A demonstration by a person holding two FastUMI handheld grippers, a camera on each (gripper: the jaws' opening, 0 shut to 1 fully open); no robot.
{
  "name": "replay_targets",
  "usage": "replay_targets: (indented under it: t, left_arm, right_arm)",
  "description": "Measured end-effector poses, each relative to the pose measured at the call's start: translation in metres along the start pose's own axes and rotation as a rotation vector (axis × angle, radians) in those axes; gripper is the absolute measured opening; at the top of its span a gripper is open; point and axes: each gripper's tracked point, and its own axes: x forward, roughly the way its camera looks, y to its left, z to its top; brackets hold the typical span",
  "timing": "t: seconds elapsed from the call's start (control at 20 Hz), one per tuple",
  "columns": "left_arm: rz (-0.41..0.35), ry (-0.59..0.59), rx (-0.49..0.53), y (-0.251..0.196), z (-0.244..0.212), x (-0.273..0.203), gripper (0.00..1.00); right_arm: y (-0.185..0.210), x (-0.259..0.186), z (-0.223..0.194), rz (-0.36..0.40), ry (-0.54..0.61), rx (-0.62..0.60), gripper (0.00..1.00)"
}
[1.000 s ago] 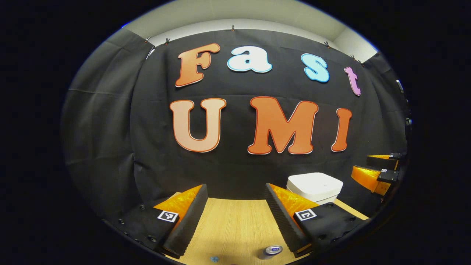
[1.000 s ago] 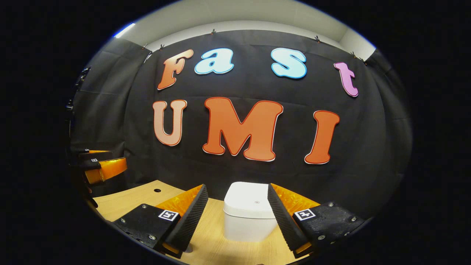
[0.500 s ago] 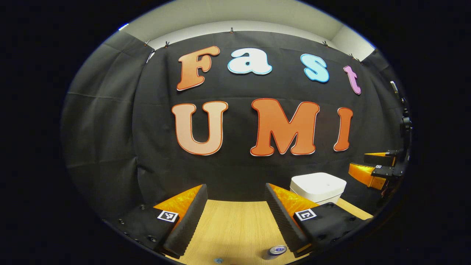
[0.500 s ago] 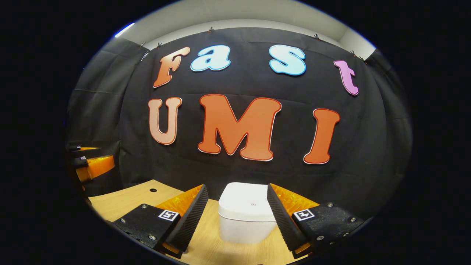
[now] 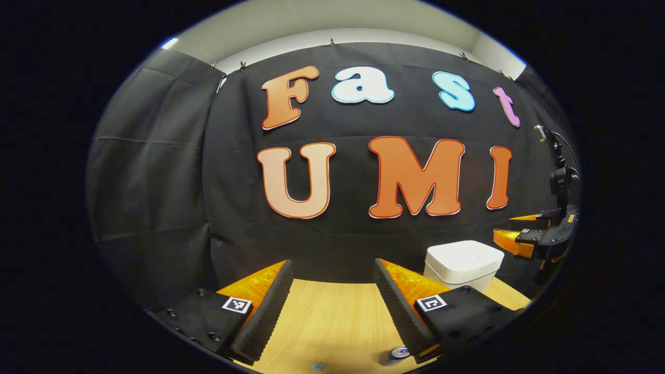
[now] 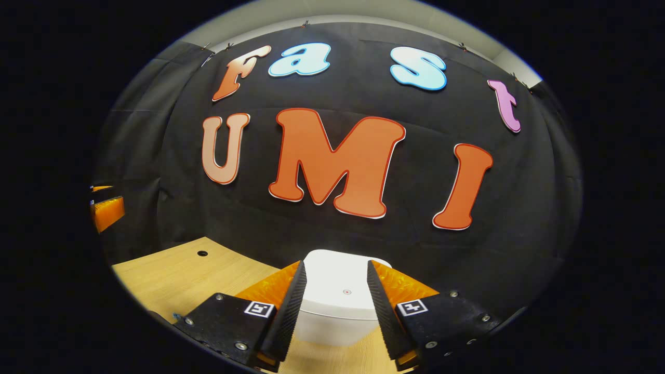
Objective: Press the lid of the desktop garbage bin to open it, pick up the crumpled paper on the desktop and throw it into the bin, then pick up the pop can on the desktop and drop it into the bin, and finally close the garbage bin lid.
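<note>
- Right gripper (image 6: 336, 306): jaws apart, nothing held, framing the closed white bin (image 6: 340, 291) at lower centre of the right gripper view.
- Left gripper (image 5: 332, 306): jaws wide, nothing held, above the wooden desktop (image 5: 332, 311).
- Pop can (image 5: 399, 353): bottom edge of the left gripper view.
</note>
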Motion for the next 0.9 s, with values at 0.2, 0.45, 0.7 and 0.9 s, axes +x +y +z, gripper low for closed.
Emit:
replay_targets:
  t: [0.2, 0.45, 0.7, 0.9]
  left_arm:
    - [0.034, 0.030, -0.007, 0.004, -0.009, 0.001, 0.99]
    - [0.091, 0.058, 0.000, 0.009, -0.016, -0.005, 0.99]
    - [0.155, 0.089, 0.030, 0.017, -0.022, -0.020, 0.99]
    - [0.183, 0.115, 0.044, 0.011, -0.031, -0.028, 0.99]
  right_arm:
    - [-0.005, 0.021, -0.011, 0.008, 0.039, 0.034, 0.30]
    - [-0.014, 0.046, -0.040, 0.026, 0.117, 0.076, 0.01]
    - [-0.020, 0.068, -0.069, 0.039, 0.186, 0.078, 0.01]
    - [-0.018, 0.072, -0.096, 0.075, 0.280, 0.077, 0.01]
